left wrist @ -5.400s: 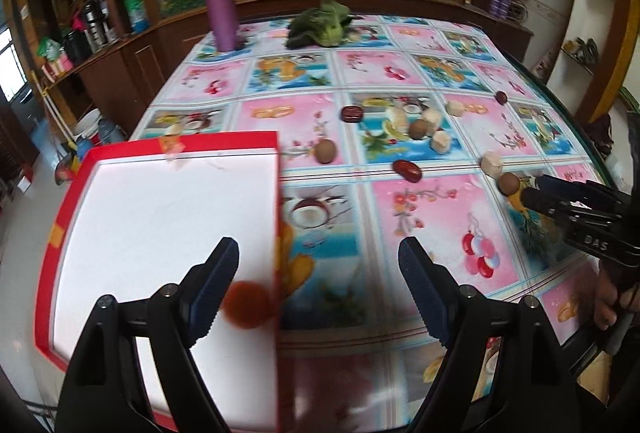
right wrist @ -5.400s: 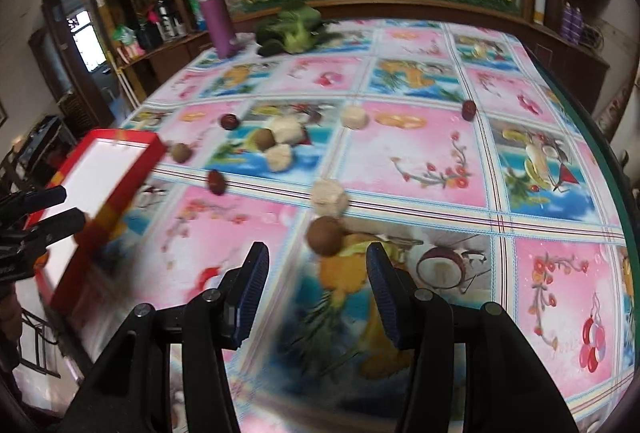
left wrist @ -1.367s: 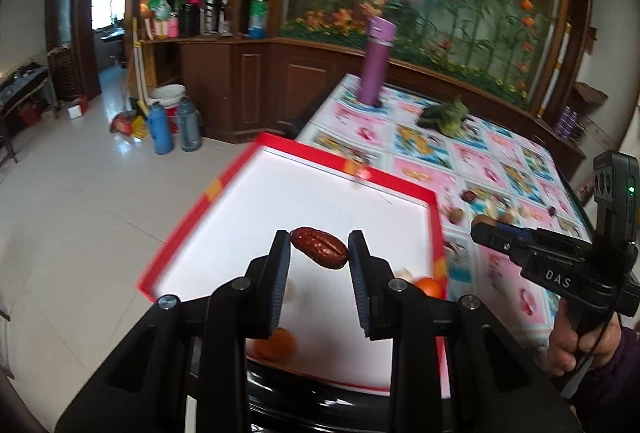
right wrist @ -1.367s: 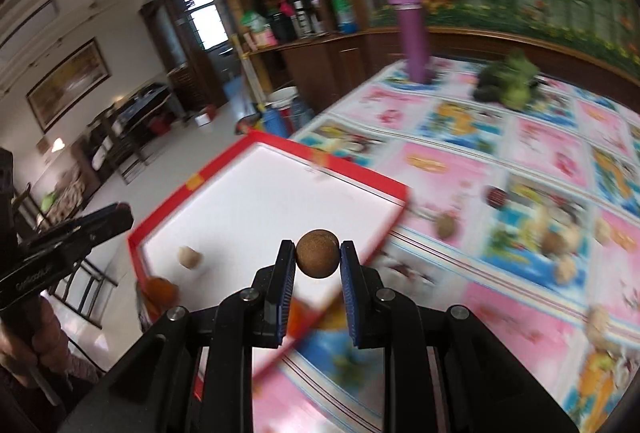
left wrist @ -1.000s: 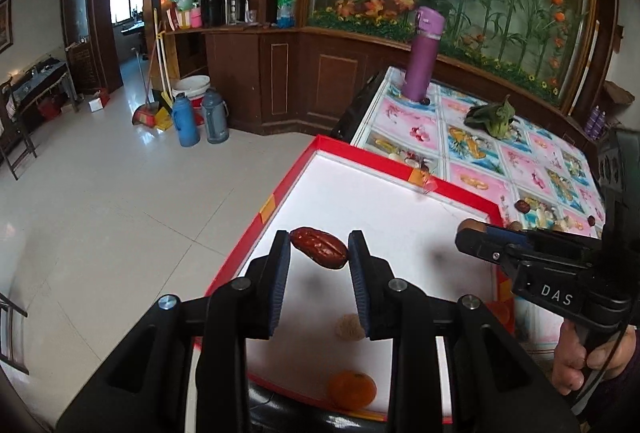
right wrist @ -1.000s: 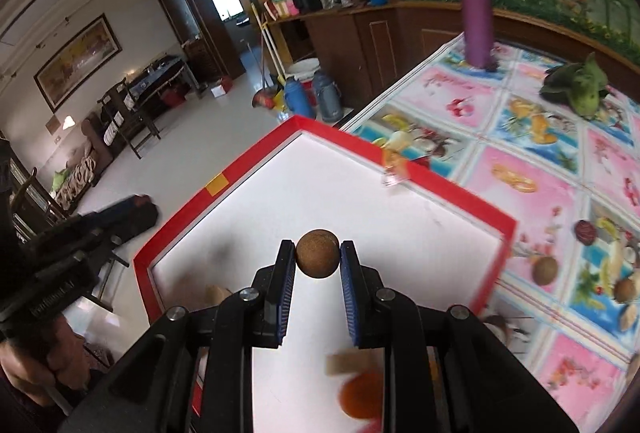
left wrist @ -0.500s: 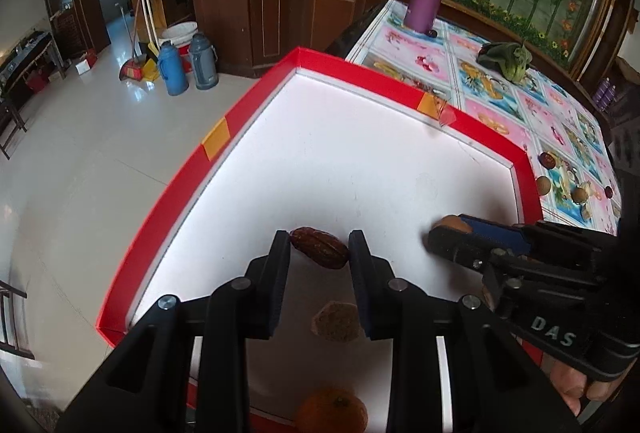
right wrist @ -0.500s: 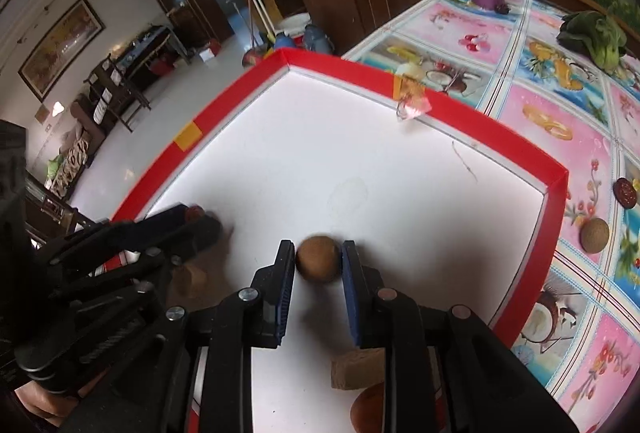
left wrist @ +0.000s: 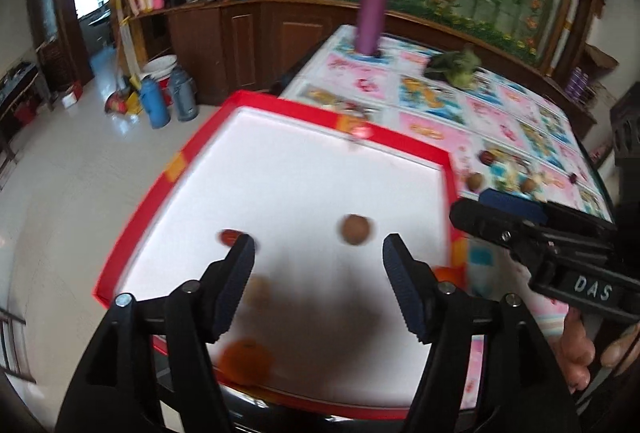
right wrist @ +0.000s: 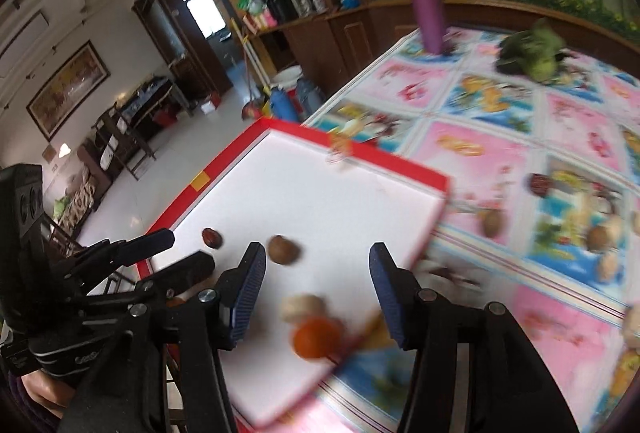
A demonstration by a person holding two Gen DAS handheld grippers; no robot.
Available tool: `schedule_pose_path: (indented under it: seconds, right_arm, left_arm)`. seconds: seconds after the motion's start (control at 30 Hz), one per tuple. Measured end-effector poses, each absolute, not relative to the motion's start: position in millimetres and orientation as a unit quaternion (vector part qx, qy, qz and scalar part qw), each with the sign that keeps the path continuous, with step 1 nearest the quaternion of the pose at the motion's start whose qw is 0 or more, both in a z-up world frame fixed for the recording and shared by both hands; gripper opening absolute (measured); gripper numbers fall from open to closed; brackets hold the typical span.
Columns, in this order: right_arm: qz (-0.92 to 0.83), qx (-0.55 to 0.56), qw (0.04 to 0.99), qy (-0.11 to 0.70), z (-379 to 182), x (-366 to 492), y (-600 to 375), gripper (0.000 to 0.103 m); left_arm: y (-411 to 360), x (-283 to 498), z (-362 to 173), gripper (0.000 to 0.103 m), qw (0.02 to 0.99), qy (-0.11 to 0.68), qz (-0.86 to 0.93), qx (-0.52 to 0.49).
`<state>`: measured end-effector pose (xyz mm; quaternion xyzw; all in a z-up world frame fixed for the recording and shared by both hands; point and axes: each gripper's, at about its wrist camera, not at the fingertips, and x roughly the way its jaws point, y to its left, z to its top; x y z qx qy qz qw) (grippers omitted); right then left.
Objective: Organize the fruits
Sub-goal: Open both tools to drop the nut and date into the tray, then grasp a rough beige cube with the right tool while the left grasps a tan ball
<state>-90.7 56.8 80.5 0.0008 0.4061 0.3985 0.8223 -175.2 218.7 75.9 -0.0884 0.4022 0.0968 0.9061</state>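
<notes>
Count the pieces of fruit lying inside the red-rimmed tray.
4: a dark red date at the left, a round brown fruit beside it, a pale lump nearer the camera, and an orange by the near edge. The grippers may hide others.

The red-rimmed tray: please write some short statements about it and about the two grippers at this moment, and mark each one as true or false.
1. The left gripper holds the red date. False: its jaws are wide open and the date lies on the tray.
2. The round brown fruit lies inside the tray. True.
3. The right gripper is open and holds nothing. True.
4. The orange fruit sits at the tray's far edge, near the purple bottle. False: it lies by the near edge.
5. Some fruits are on the tablecloth, outside the tray. True.
</notes>
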Motion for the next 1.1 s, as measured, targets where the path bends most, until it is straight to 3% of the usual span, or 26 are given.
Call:
schedule_pose_path:
  seconds: [0.47,0.87,1.1]
  right_arm:
    - [0.265,0.016,0.878,0.399,74,-86,-110,0.057]
    - [0.221,0.008,0.878,0.425,36,-41,-146,0.057]
    - [0.211,0.001,0.875,0.436,23,-25,-143,0.026]
  left_arm:
    - [65,-138,65,0.071,0.896,0.44,-0.054,-0.022]
    - [24,-92,46,0.071,0.885,0.464,-0.044,0.004]
    - [20,-67,45,0.071,0.882,0.469,-0.042,0.025]
